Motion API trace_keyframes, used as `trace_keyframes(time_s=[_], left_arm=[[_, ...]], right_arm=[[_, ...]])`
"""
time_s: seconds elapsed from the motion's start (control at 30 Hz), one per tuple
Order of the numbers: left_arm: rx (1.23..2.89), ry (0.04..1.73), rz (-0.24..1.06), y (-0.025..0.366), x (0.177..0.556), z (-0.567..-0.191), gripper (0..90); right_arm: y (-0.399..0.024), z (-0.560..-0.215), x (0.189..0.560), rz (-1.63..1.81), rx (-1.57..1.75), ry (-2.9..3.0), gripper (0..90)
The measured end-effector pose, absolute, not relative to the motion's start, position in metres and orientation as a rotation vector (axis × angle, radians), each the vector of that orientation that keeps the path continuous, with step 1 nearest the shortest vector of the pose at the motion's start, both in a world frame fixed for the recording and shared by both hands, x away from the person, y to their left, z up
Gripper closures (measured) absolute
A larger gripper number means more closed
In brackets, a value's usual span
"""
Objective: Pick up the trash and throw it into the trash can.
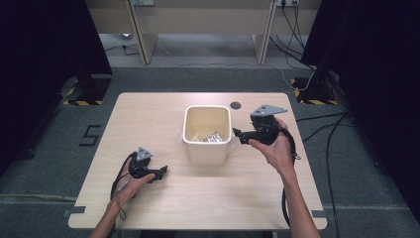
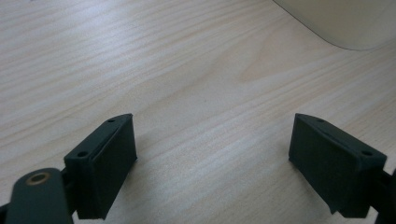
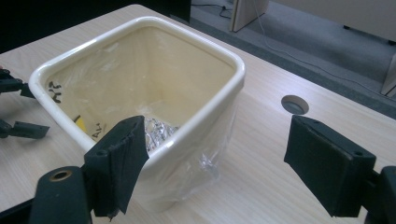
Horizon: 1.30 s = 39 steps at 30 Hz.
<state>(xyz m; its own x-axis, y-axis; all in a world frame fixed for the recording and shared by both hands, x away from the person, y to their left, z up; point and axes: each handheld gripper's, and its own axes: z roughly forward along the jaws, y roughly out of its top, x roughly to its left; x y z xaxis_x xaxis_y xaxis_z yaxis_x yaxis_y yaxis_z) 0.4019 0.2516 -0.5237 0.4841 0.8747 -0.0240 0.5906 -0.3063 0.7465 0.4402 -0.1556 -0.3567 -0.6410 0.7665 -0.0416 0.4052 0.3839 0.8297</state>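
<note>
The bin (image 1: pixel 207 133) stands mid-table with what looks like crumpled foil (image 3: pixel 159 132) inside, just left of the right gripper (image 1: pixel 236 135) (jaws wide, empty), which is nearer than the left gripper (image 1: pixel 163 172), also wide.

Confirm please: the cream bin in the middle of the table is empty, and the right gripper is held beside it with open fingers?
Not quite. The cream bin is not empty: crumpled silver foil lies at its bottom, as the right gripper view shows. The right gripper is indeed beside it, fingers open.
</note>
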Motion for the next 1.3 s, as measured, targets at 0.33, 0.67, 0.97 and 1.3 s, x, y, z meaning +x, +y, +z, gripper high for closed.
trace_keyframes(time_s=[0.33, 0.67, 0.97, 1.3], left_arm=[[2.021, 1.206, 0.513, 0.252, 0.402, -0.524, 13.9], [2.021, 1.206, 0.512, 0.252, 0.402, -0.524, 14.0], [2.021, 1.206, 0.512, 0.252, 0.402, -0.524, 14.0], [2.021, 1.206, 0.513, 0.252, 0.402, -0.524, 14.0]], right_arm=[[-0.176, -0.368, 0.43, 1.135, 1.046, 2.211, 20.7], [-0.19, -0.378, 0.42, 1.119, 1.067, 2.197, 20.7], [-0.199, -0.387, 0.412, 1.085, 1.082, 2.196, 20.7], [-0.207, -0.399, 0.404, 1.068, 1.107, 2.199, 20.8]])
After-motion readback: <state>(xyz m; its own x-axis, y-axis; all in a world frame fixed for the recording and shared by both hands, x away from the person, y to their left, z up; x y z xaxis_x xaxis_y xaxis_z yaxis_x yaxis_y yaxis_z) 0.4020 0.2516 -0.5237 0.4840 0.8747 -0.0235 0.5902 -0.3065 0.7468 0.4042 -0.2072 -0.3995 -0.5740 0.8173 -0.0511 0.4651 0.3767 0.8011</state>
